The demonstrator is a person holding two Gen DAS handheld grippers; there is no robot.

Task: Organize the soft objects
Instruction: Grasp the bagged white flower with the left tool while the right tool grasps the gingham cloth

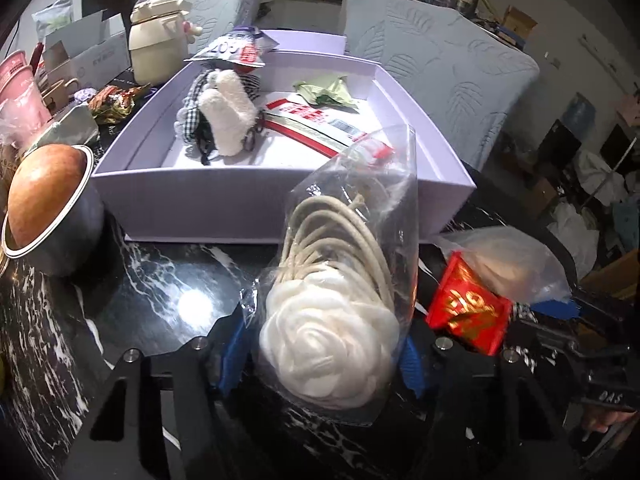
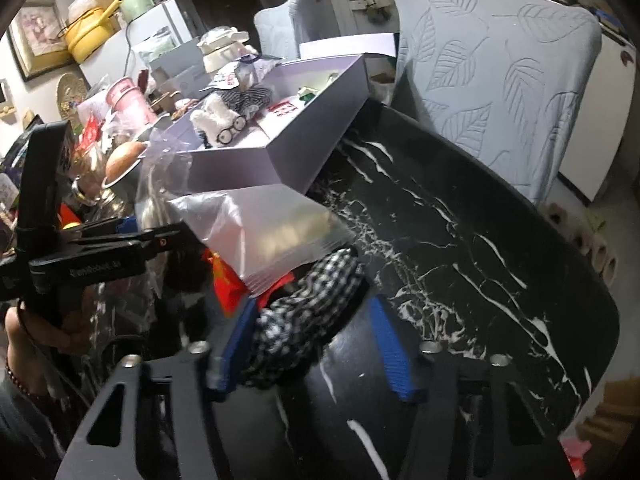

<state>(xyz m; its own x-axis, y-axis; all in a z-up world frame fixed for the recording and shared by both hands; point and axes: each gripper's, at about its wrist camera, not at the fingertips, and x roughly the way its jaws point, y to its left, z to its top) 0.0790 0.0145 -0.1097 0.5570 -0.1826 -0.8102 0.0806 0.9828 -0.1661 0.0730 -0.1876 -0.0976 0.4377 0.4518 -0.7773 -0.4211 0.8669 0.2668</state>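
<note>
Left gripper [image 1: 324, 344] is clenched on a clear bag [image 1: 344, 264] holding a white fabric rose [image 1: 332, 344] and coiled cream cord [image 1: 336, 232]; both blue pads [image 1: 234, 350] press the bag's sides, and the bag stands upright over the black marble table [image 1: 152, 280], just in front of the lavender box [image 1: 280, 196]. Right gripper [image 2: 316, 336] straddles a black-and-white checked scrunchie [image 2: 304, 304] lying on the table; the left-hand pad touches the fabric, the right-hand pad [image 2: 390, 348] stands apart from it, so no grip yet. Beside the scrunchie lie a frosted zip bag [image 2: 264, 228] and something red [image 2: 226, 280], partly hidden; in the left view the red item shows as a packet with gold lettering [image 1: 468, 312]. Inside the box: a white plush with glasses [image 1: 228, 116], checked fabric pieces [image 1: 196, 92], a red-and-white packet [image 1: 312, 120], a green wrapper [image 1: 328, 90]. Left of the box sit a bowl with a brown round thing [image 1: 48, 200], a cream pot [image 1: 158, 40] and pink cups [image 1: 20, 88]. Pale chairs with a leaf pattern [image 2: 504, 72] stand behind the table. A hand [image 2: 28, 328] holds the left gripper's handle in the right view.
</note>
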